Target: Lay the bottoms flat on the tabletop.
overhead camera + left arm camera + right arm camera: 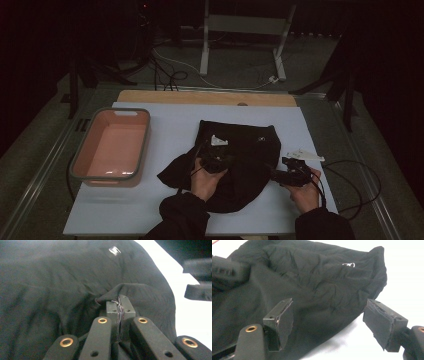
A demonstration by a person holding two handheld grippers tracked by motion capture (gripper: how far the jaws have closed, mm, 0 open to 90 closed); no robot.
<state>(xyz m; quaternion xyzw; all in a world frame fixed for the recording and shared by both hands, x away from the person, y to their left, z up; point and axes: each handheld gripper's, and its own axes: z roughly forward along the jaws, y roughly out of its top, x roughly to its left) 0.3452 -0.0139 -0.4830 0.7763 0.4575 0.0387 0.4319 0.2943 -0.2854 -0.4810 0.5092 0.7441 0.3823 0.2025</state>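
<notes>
We see one crumpled black cloth garment (240, 160): left tool (120, 305) pinches its fold; right tool (328, 322) spread at its four-o'clock edge.

My high view looks forward and down over the whole table (150, 210). Both gripper views sit close, sharing the black garment (245, 150) (62, 277) (319, 290)
</notes>
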